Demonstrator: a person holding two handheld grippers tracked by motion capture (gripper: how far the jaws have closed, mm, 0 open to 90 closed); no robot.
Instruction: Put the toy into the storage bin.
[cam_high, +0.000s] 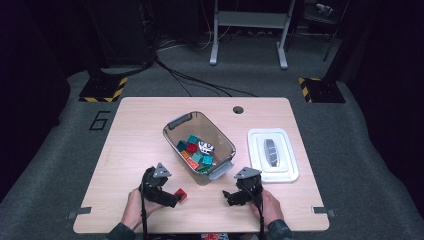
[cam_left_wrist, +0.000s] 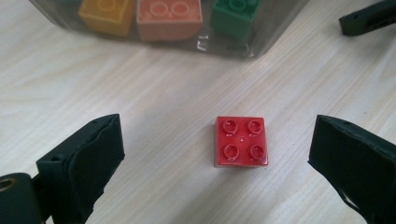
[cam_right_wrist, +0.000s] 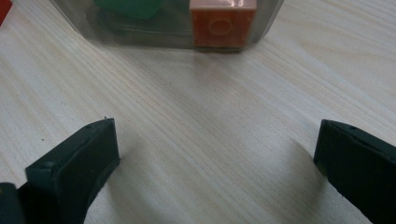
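- A small red plastic building block with four round studs on top (cam_left_wrist: 242, 141) sits flat on the pale wood-grain table (cam_left_wrist: 154, 93), a little right of centre in the left gripper view; in the high view it is a red speck at lower centre-left (cam_high: 181, 194), just right of the left gripper's tip.
- The left gripper (cam_left_wrist: 217, 154) has its two black jaws spread wide, one on each side of the red block. Neither pad touches it, and bare table shows on both sides, with more on the left.
- In the high view the left gripper (cam_high: 172, 198) lies low over the table at lower left, held in the person's left hand (cam_high: 136, 206).
- The right gripper (cam_right_wrist: 217, 154) is also spread wide, with only bare wood between its jaws. In the high view it is at lower centre-right (cam_high: 231, 197), in the person's right hand (cam_high: 271, 207), well apart from the red block.
- A clear grey plastic bin with grey handles (cam_high: 221, 137) stands at the table's centre, beyond both grippers, holding teal, orange, green and red blocks.
- Its near wall runs along the top of the left gripper view (cam_left_wrist: 224, 46), with yellow, salmon and green blocks behind it.
- A white rectangular lid with a grey handle (cam_high: 273, 154) lies flat to the right of the bin.
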